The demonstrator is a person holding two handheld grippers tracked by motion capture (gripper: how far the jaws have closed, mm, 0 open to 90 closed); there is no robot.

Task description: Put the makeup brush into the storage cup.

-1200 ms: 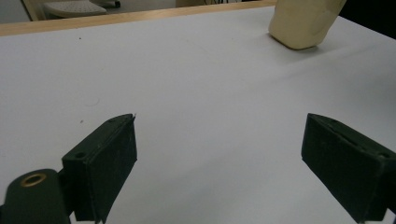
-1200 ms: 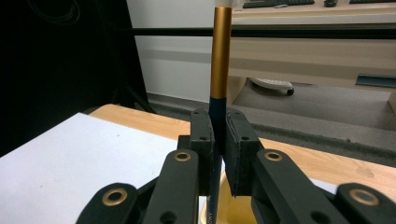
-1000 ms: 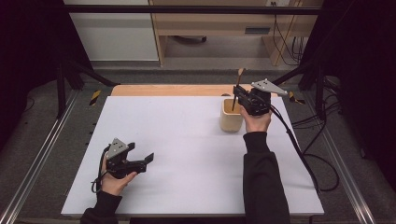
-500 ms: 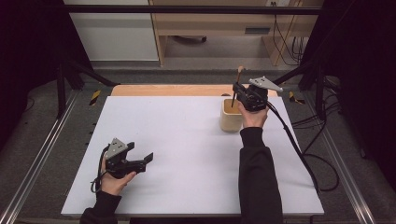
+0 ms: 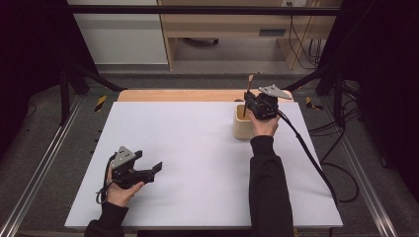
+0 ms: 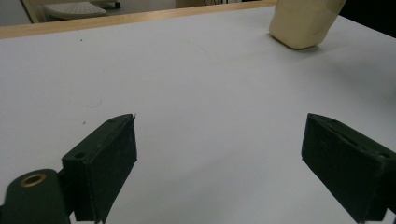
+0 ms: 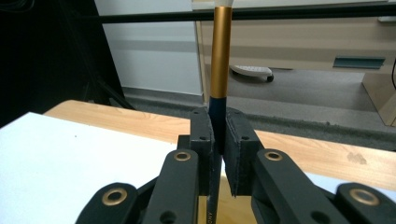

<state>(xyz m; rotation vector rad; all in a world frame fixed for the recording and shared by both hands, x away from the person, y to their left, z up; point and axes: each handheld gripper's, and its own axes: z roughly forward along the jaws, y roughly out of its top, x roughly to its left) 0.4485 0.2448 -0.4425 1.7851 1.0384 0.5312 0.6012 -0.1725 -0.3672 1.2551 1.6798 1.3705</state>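
I see a pencil (image 7: 219, 60) with a shiny gold metallic band over dark glossy lacquer — gripped by matt black, slightly grainy plastic pads (image 7: 238, 149). The cup (image 5: 242, 123) looks like pale smooth wood; the tabletop (image 5: 197, 148) is matt white, edged in varnished wood.

A white table (image 5: 197, 148) with a wooden far edge (image 5: 173, 95) carries 1 cream holder (image 5: 240, 126) at 2 o'clock.
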